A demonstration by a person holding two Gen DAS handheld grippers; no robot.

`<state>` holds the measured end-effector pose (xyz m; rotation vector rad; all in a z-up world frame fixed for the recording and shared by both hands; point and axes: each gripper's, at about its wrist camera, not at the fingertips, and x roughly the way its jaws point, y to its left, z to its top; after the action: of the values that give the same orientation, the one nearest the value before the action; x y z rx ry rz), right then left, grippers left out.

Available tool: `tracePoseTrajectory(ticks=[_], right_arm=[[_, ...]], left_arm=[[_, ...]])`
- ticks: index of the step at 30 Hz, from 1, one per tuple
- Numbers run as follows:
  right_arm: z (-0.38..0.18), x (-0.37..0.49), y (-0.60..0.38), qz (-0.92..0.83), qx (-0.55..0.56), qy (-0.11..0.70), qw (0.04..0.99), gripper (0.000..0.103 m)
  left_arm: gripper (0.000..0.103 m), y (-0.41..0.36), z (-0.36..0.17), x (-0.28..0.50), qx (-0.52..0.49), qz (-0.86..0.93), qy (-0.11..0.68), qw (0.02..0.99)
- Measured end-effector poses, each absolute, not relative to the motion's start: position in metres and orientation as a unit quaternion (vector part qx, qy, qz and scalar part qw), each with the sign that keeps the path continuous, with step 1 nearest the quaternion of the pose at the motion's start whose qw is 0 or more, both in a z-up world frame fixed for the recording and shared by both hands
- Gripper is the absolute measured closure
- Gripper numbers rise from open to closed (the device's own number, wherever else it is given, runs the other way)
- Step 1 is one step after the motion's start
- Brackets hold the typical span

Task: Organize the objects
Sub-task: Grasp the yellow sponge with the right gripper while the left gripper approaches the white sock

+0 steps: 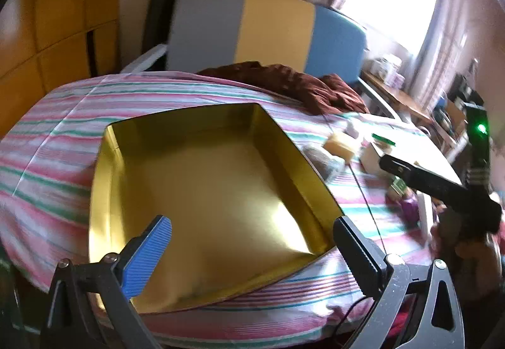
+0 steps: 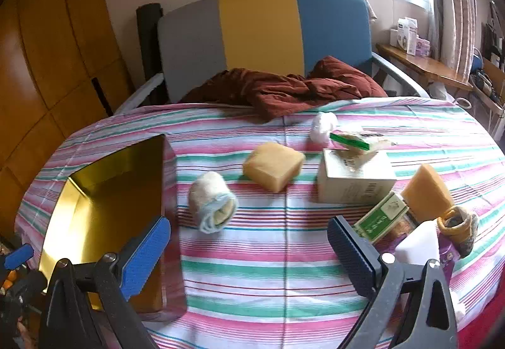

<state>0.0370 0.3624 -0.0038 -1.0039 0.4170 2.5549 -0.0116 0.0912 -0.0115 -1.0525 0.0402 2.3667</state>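
Left gripper (image 1: 252,249): Your fingers were spread wide with nothing between them. They hung over the near end of the shiny gold box (image 1: 202,191).
Right gripper (image 2: 249,249): Your fingers were spread wide too, and held nothing. Only striped cloth showed between them.
Gold box: It was open and bare inside. It sat on the left part of the desk with the pink, green and white striped cloth (image 2: 268,270).
Rolled white and blue sock (image 2: 212,206): It lay on its side just right of the gold box, apart from it.
Tan block of soap (image 2: 273,165): It lay behind the sock, near the middle of the desk.
White cardboard box (image 2: 355,180): It stood right of the soap. A clear packet with a green strip (image 2: 350,140) lay on top of it.
Green and white small box (image 2: 380,218): It lay just beside your right finger, in front of the white box.
Orange wedge sponge (image 2: 427,191): It leaned at the far right.
Small white bundle (image 2: 322,126): It lay behind the white box, near the crumpled dark red cloth (image 2: 284,90).
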Motion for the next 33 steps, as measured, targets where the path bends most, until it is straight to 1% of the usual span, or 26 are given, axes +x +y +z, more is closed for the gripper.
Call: tracePoseTrajectory(ticks=[3, 8, 14, 18, 26, 27, 29, 30, 33], right_arm=[[-0.006, 0.033, 0.372, 0.900, -0.369, 0.140, 0.182, 0.001], [-0.003, 0.016, 0.394, 0.900, -0.384, 0.098, 0.180, 0.001], [-0.011, -0.034, 0.417, 0.894, -0.424, 0.030, 0.144, 0.003], [-0.029, -0.072, 0.422, 0.877, -0.467, -0.013, 0.109, 0.006], [-0.066, -0.114, 0.429, 0.844, -0.528, -0.057, 0.081, 0.006], [-0.069, -0.118, 0.430, 0.840, -0.533, -0.061, 0.080, 0.008], [-0.074, -0.121, 0.431, 0.836, -0.541, -0.061, 0.069, 0.023], [-0.076, -0.121, 0.430, 0.834, -0.545, -0.055, 0.059, 0.039], [-0.074, -0.115, 0.432, 0.839, -0.540, -0.038, 0.053, 0.043]], left_arm=[[0.000, 0.107, -0.010, -0.008, -0.385, 0.874, 0.040, 0.294], [0.000, 0.127, -0.005, -0.006, -0.371, 0.866, 0.064, 0.329], [0.000, 0.141, -0.009, -0.014, -0.394, 0.846, 0.059, 0.354], [0.000, 0.145, -0.009, -0.017, -0.396, 0.840, 0.065, 0.366], [0.000, 0.154, -0.009, -0.036, -0.399, 0.827, 0.067, 0.391], [0.000, 0.157, -0.009, -0.037, -0.397, 0.825, 0.071, 0.397], [0.000, 0.163, -0.008, -0.040, -0.391, 0.822, 0.078, 0.406], [0.000, 0.167, -0.006, -0.041, -0.388, 0.821, 0.081, 0.411], [0.003, 0.179, -0.002, -0.049, -0.384, 0.816, 0.092, 0.423]])
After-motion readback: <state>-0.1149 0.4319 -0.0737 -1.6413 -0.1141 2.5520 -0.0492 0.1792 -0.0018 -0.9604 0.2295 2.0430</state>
